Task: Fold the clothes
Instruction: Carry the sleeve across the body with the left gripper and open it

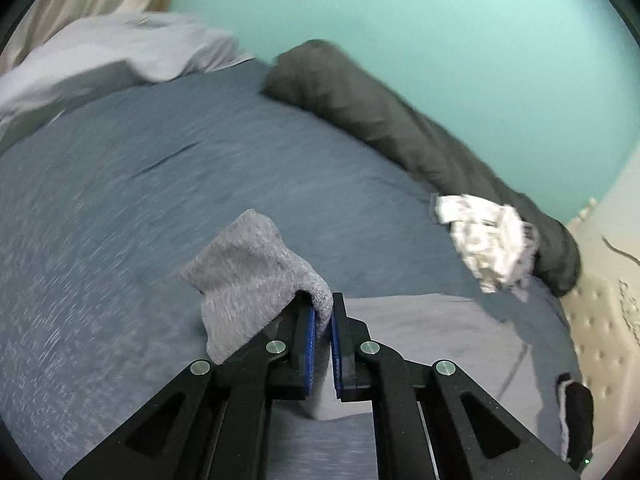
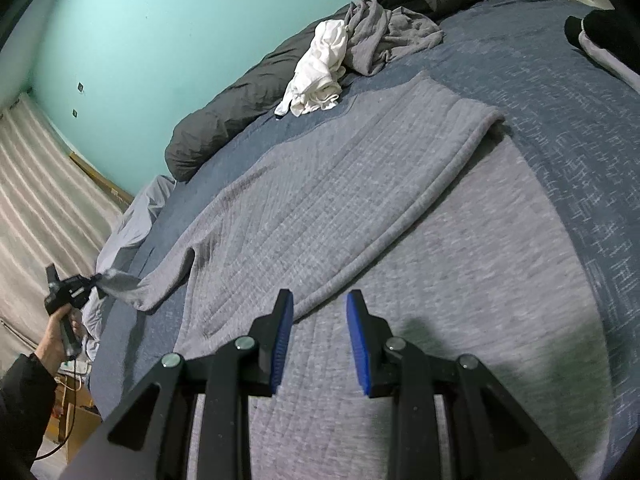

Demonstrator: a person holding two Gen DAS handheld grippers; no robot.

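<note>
A grey sweater (image 2: 340, 200) lies spread on the blue bed cover (image 2: 560, 140), one side folded over the body. My left gripper (image 1: 332, 304) is shut on the sweater's sleeve cuff (image 1: 256, 280), which stands lifted off the bed. In the right wrist view the same left gripper (image 2: 80, 288) appears at the far left, held by a hand, with the sleeve stretched from it. My right gripper (image 2: 320, 296) hovers over the sweater's near part, its jaws apart and nothing between the blue pads.
A crumpled white garment (image 2: 320, 68) and a grey one (image 2: 384, 36) lie by a dark rolled duvet (image 2: 240, 100) along the teal wall. A black item (image 2: 600, 24) sits near the tufted headboard (image 1: 600, 320). A curtain (image 2: 40, 200) hangs past the bed's foot.
</note>
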